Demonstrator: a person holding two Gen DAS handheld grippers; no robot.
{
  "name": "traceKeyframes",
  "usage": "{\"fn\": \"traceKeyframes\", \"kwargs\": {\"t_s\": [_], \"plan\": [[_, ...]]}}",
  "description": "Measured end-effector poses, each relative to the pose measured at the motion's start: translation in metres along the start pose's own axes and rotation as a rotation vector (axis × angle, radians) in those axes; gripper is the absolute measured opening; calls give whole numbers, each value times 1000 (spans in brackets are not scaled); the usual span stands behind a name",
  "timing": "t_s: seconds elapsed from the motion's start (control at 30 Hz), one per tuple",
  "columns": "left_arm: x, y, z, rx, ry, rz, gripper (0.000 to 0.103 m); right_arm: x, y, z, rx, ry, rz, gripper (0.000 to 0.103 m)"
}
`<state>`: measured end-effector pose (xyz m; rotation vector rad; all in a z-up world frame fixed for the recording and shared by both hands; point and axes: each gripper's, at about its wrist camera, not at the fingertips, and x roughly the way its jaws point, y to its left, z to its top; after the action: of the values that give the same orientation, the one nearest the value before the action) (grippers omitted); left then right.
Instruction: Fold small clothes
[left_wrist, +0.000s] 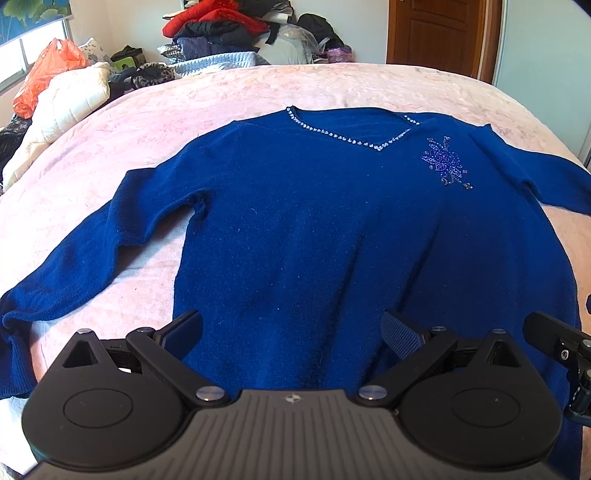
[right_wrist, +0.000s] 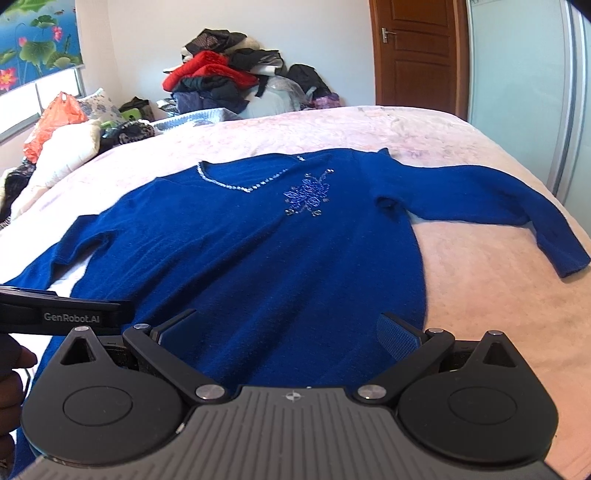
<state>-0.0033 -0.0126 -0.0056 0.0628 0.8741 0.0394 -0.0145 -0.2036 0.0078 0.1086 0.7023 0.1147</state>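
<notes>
A blue sweater lies flat on a bed with a pink blanket. Its front faces up. The neck end points to the far side of the bed. Small shiny beads run along the V-shaped neck, and a sparkly flower sits on the chest. Both sleeves are spread out to the sides, one sleeve to the left and the other sleeve to the right.

The left gripper is over the bottom part of the sweater. It is wide open and holds nothing. The right gripper is just beside it, also over the bottom part. It is wide open too, with nothing in it.

A pile of clothes sits past the far end of the bed, near a brown door.
</notes>
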Motion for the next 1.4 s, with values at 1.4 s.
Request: {"fn": "traceKeyframes", "kwargs": {"t_s": [1.4], "plan": [[16, -36, 25, 66, -11, 33, 103, 4, -27, 11, -20, -34, 21, 102]]}}
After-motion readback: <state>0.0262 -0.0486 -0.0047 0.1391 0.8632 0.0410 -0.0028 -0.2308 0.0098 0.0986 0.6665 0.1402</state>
